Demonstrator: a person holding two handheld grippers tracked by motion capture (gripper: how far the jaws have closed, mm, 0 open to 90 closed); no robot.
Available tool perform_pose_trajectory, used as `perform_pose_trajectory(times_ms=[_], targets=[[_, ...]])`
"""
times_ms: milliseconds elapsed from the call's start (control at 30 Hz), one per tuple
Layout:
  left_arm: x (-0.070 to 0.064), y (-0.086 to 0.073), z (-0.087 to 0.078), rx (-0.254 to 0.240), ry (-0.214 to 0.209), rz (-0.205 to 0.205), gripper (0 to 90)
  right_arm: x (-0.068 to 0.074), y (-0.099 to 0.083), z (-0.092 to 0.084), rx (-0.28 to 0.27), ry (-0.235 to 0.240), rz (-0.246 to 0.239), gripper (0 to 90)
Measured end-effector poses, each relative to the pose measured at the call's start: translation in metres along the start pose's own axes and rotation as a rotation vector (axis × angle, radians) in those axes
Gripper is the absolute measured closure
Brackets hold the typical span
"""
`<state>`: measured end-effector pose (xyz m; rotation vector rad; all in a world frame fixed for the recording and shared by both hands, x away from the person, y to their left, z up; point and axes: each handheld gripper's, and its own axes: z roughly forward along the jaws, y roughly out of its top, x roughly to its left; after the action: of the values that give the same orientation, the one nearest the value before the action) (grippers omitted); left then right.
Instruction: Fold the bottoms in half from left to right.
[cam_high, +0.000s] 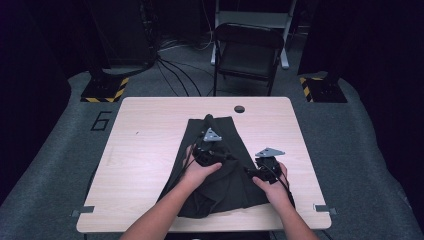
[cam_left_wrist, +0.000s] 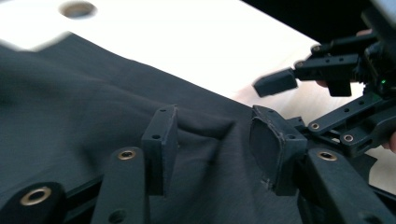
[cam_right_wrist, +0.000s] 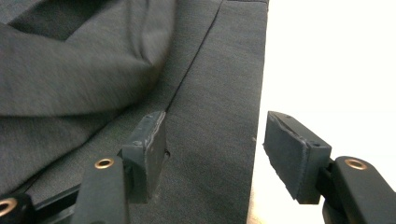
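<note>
1. I see a dark garment spread on the table, running from near the middle of the top down to the near edge.
2. My left gripper sits over the garment's upper middle, held by the left hand, with its grey plate facing up.
3. In the left gripper view, the left gripper has its jaws spread, with a raised fold of garment between them; the pads do not press on it, and the cloth lies slack.
4. My right gripper is at the garment's right edge, just beside the left one, held by the right hand.
5. In the right gripper view, the right gripper has its jaws spread and straddles the edge of the garment: one pad hangs over cloth next to a seam, the other over bare table.
6. Neither right pad pinches anything that I can see.
7. The left gripper view also catches the right gripper farther off, at the right, over the pale table, jaws apart.
8. The garment is bunched into folds toward the near edge, between my forearms, and flatter toward the far end.
9. A small round hole in the table lies just beyond the garment's far end.
</note>
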<state>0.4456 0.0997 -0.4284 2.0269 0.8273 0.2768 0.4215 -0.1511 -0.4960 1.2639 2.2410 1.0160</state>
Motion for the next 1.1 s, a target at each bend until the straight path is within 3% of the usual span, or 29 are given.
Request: perform_pose_trajectory(times_ms=[133,233,400,500,533,600,833,967,1100], targets=[[0.018,-0.004,-0.027,-0.016,0.043,-0.012,49.0,0.001,0.001,0.000,-0.003,0.008,0.005,38.4],[0.037,-0.016,-0.046,-0.023,0.091,-0.038,47.8,0.004,0.003,0.000,-0.004,0.017,0.003,38.3],[0.065,-0.043,-0.072,-0.016,0.153,-0.109,47.4,0.014,0.013,-0.002,-0.018,0.050,-0.010,37.7],[0.075,-0.056,-0.086,-0.031,0.177,-0.144,46.9,0.023,0.022,-0.004,-0.021,0.073,-0.036,37.5],[0.078,-0.060,-0.091,-0.031,0.183,-0.163,46.8,0.026,0.025,-0.005,-0.019,0.081,-0.043,37.3],[0.083,-0.065,-0.099,-0.031,0.198,-0.169,46.3,0.032,0.034,-0.005,-0.025,0.094,-0.080,36.4],[0.089,-0.086,-0.123,-0.064,0.234,-0.200,45.5,0.062,0.064,-0.002,-0.049,0.157,-0.139,34.3],[0.092,-0.099,-0.127,-0.070,0.245,-0.223,45.5,0.078,0.076,0.009,-0.049,0.161,-0.170,33.4],[0.096,-0.110,-0.126,-0.063,0.252,-0.241,45.6,0.084,0.081,0.030,-0.009,0.154,-0.196,34.0]])
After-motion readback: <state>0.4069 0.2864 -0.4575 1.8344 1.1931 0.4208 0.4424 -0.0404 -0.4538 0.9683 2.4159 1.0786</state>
